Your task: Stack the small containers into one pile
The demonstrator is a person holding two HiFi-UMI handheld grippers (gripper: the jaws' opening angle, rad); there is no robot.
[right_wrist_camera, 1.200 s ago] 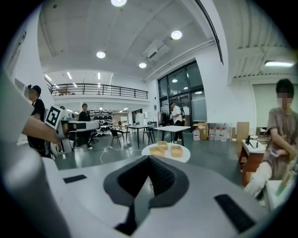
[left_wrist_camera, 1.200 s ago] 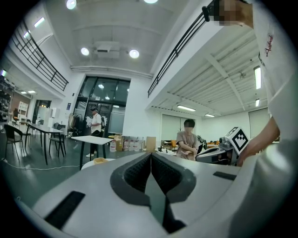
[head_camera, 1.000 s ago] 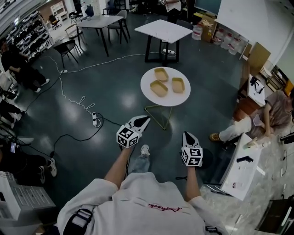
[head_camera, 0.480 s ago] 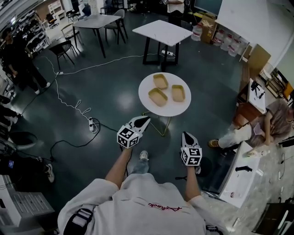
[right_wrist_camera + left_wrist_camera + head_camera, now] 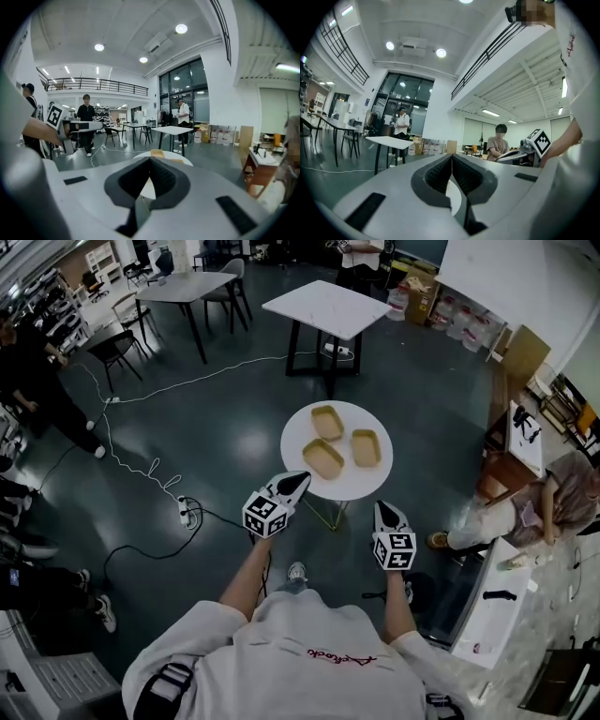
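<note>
Three shallow tan containers [image 5: 327,423], [image 5: 322,458], [image 5: 366,448] lie apart, unstacked, on a small round white table [image 5: 298,432]. My left gripper [image 5: 298,480] is shut and empty, its tips just at the table's near-left edge in the head view. The right gripper [image 5: 382,508] is also shut and empty, a little short of the table's near-right edge. In the right gripper view the round table [image 5: 180,158] and one container [image 5: 157,153] show just over the closed jaws [image 5: 150,160]. The left gripper view looks level past its closed jaws [image 5: 452,156], and the containers are hidden there.
A square white table [image 5: 328,306] and a grey table [image 5: 187,285] with chairs stand further back. A cable [image 5: 141,465] and power strip [image 5: 185,510] lie on the dark floor at left. A person [image 5: 534,512] sits at right beside a white desk [image 5: 497,606].
I have walked forward: the round table with the containers has come closer to both grippers. Both grippers stayed shut and kept their pose.
</note>
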